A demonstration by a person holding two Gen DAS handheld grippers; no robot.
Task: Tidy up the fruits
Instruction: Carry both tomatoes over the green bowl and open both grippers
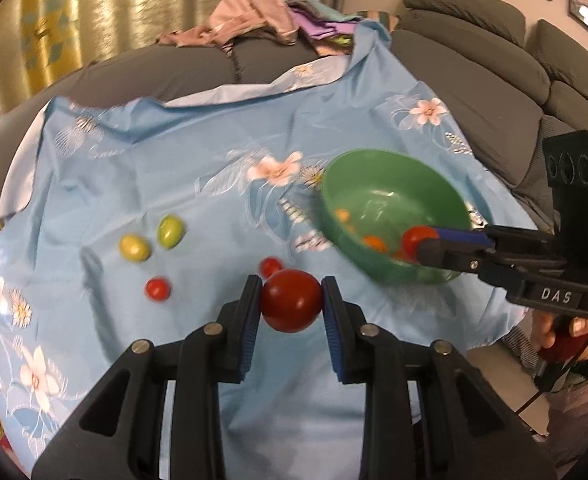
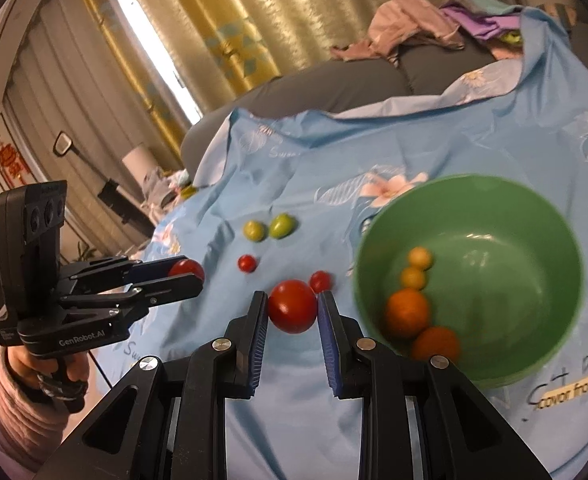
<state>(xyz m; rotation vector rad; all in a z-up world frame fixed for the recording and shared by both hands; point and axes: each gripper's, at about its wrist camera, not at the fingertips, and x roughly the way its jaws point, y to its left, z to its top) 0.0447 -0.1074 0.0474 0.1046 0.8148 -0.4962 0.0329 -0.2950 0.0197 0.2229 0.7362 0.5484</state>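
Here, each hand-held gripper carries a red tomato, with the green bowl [image 2: 469, 280] as the drop point.

The right hand-held gripper [image 2: 292, 312] is clamped on a red tomato [image 2: 292, 312] that, seen from the left wrist, hangs over the bowl's near rim, so it looks closer to release. The left hand-held gripper [image 1: 291, 306] pinches a second red tomato [image 1: 291, 306] left of the bowl, over the blue flowered cloth [image 1: 174, 160]; the bowl lies to its right and slightly ahead. Round fruit, so no long axis matters. Beyond the bowl's left side sit two small red tomatoes [image 1: 158, 289] and two green ones [image 1: 170, 232]. Orange and yellow fruits [image 2: 407, 312] rest inside the bowl. Motion blur smears the bowl, and what lies under the cloth cannot be made out.
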